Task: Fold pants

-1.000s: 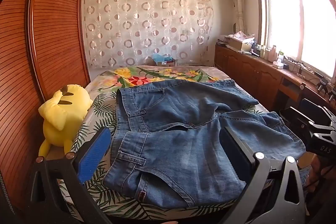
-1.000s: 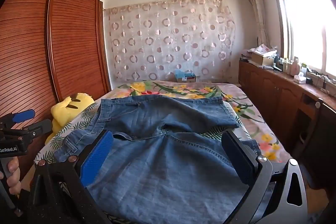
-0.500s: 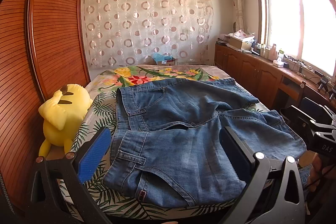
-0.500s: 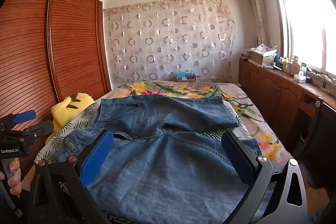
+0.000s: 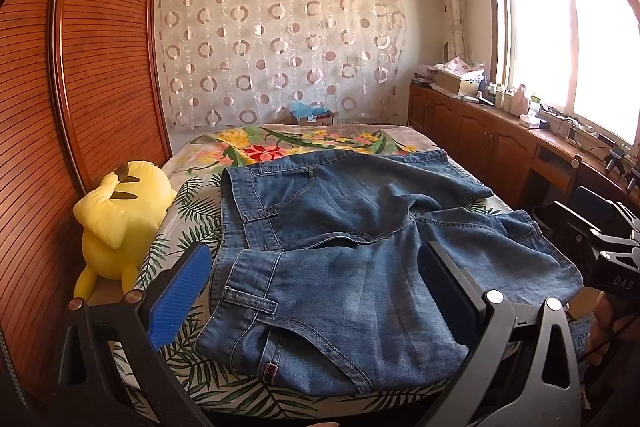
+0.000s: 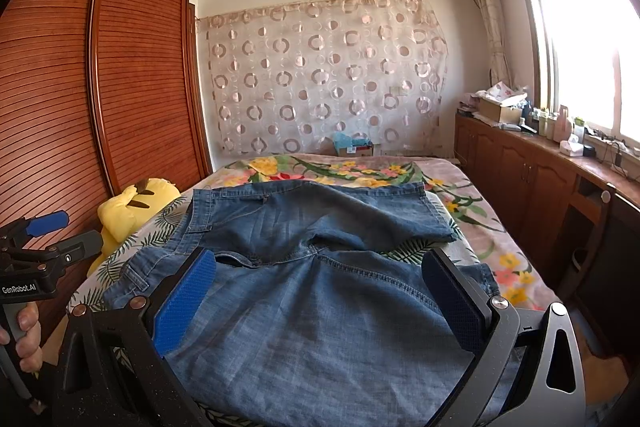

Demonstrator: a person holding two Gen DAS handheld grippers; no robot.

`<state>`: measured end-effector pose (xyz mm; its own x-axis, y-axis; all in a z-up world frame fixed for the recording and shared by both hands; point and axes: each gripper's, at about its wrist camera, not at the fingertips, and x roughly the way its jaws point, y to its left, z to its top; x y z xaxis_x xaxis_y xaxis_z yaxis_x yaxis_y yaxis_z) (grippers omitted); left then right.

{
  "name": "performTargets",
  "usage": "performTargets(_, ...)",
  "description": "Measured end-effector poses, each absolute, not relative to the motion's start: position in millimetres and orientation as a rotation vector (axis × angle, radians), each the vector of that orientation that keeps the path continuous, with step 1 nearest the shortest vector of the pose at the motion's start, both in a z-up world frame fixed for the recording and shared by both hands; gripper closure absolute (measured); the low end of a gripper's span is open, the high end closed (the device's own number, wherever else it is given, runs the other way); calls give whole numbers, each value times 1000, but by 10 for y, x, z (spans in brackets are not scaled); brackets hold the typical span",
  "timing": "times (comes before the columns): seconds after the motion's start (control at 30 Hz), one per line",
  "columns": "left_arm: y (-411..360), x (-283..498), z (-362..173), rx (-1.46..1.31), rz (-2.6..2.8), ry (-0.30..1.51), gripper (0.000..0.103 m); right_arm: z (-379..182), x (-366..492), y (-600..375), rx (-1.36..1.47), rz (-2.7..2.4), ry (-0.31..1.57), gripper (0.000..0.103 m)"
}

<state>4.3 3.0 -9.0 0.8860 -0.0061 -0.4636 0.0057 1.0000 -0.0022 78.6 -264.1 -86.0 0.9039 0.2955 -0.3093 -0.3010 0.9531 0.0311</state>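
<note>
Blue denim pants [image 5: 340,259] lie spread on the bed, waistband to the left, legs running to the right. They also show in the right wrist view [image 6: 320,291]. My left gripper [image 5: 316,279] is open and empty, held above the near waistband end. My right gripper [image 6: 324,287] is open and empty, held above the near leg. Neither gripper touches the cloth. The right gripper also shows at the right edge of the left wrist view [image 5: 592,247], and the left one at the left edge of the right wrist view [image 6: 44,243].
The bed has a floral cover [image 5: 304,143]. A yellow plush toy [image 5: 120,215] sits at the bed's left edge against a wooden wardrobe [image 5: 80,87]. A wooden cabinet [image 6: 532,167] with clutter runs along the right under the window. A box [image 6: 352,147] stands beyond the bed.
Both grippers have stayed open and drifted only slightly. The pants have not moved.
</note>
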Motion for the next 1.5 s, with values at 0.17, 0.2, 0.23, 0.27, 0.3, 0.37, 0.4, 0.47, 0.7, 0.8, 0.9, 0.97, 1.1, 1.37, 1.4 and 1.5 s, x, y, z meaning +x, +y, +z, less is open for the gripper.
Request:
performTargets(0.17, 46, 32, -85, 1, -10, 484, 0, -856, 788, -2638, -17, 309, 317, 0)
performTargets(0.2, 47, 32, -86, 1, -9, 483, 0, -856, 787, -2638, -17, 309, 317, 0)
performTargets(0.23, 48, 35, -91, 0, -9, 483, 0, -855, 785, -2638, -17, 309, 317, 0)
performTargets(0.27, 48, 36, -93, 0, -9, 484, 0, -854, 783, -2641, -17, 309, 317, 0)
performTargets(0.3, 45, 32, -88, 0, -8, 483, 0, -856, 786, -2641, -17, 309, 318, 0)
performTargets(0.37, 43, 32, -93, 0, -9, 482, 0, -856, 786, -2642, -16, 309, 318, 0)
performTargets(0.4, 41, 33, -87, 1, -8, 483, 0, -865, 794, -2617, -17, 310, 318, 0)
performTargets(0.47, 42, 33, -85, 1, -9, 483, 0, -866, 788, -2614, -16, 309, 318, 0)
performTargets(0.7, 40, 33, -83, 2, -8, 483, 0, -867, 785, -2615, -15, 309, 319, 0)
performTargets(0.8, 40, 33, -81, 1, -8, 483, 0, -867, 786, -2615, -15, 308, 318, 0)
performTargets(0.9, 39, 32, -81, 3, -7, 482, 0, -866, 784, -2615, -14, 308, 319, 0)
performTargets(0.97, 40, 33, -79, 3, -7, 482, 0, -866, 784, -2615, -15, 309, 318, 0)
performTargets(1.1, 40, 32, -77, 3, -7, 482, 0, -867, 772, -2604, -14, 311, 318, 0)
performTargets(1.37, 34, 27, -70, 5, -7, 480, 0, -861, 764, -2591, -11, 312, 314, 0)
performTargets(1.4, 35, 27, -71, 6, -6, 479, 0, -863, 769, -2589, -10, 312, 313, 0)
performTargets(1.5, 32, 26, -67, 6, -5, 478, 0, -863, 767, -2584, -9, 312, 312, 0)
